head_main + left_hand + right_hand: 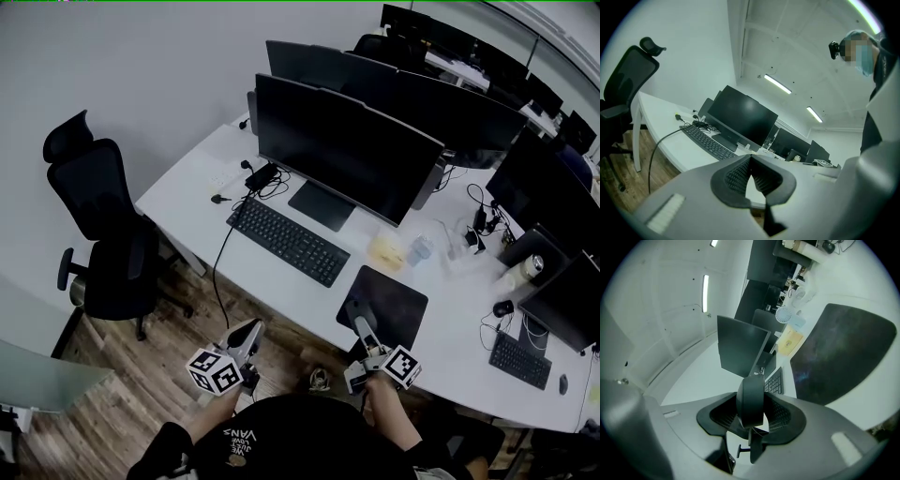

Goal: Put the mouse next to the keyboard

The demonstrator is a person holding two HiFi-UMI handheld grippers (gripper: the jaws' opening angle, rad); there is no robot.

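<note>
A dark mouse [750, 390] stands on edge between the pads of my right gripper [751, 404], which is shut on it. In the head view that right gripper [362, 328] hovers at the near edge of the white desk [187, 192], over the black mouse pad [389, 305]. The black keyboard [286, 240] lies to the left of the pad, in front of a large monitor [342, 145]. My left gripper [247, 337] hangs over the floor short of the desk edge. Its pads meet at the tips with nothing between them [750, 158]. The keyboard [707, 140] shows ahead of it.
A black office chair [103, 234] stands left of the desk. A cable [218, 272] drops from the keyboard over the desk edge. A yellow packet [386, 249] and small items lie behind the pad. Farther right are another mouse [503, 307] and a second keyboard [520, 359].
</note>
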